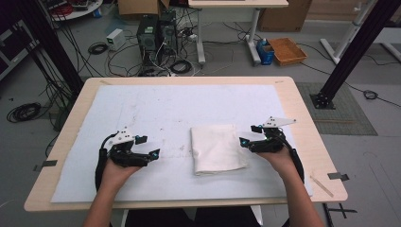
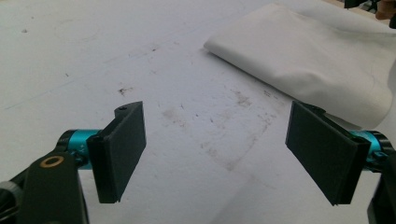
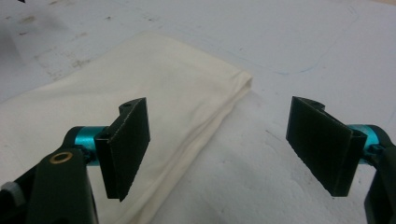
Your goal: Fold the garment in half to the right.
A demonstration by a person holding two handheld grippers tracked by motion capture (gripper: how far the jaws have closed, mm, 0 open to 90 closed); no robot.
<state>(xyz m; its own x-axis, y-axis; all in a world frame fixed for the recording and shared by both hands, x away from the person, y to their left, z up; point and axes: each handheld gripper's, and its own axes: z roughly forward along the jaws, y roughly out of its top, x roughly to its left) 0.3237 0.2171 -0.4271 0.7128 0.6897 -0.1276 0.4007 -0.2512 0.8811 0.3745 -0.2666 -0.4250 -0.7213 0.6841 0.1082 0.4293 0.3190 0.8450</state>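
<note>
Cloth [image 1: 217, 148], folded, white, unmarked, lying flat on mat [image 1: 156, 111]; left gripper [image 1: 155, 154] and right gripper [image 1: 242, 142] wide open, empty.

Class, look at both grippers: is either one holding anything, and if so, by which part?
Nothing is held. The left gripper and right gripper both stand open with bare space between their jaws; the folded white cloth lies free on the table.
</note>
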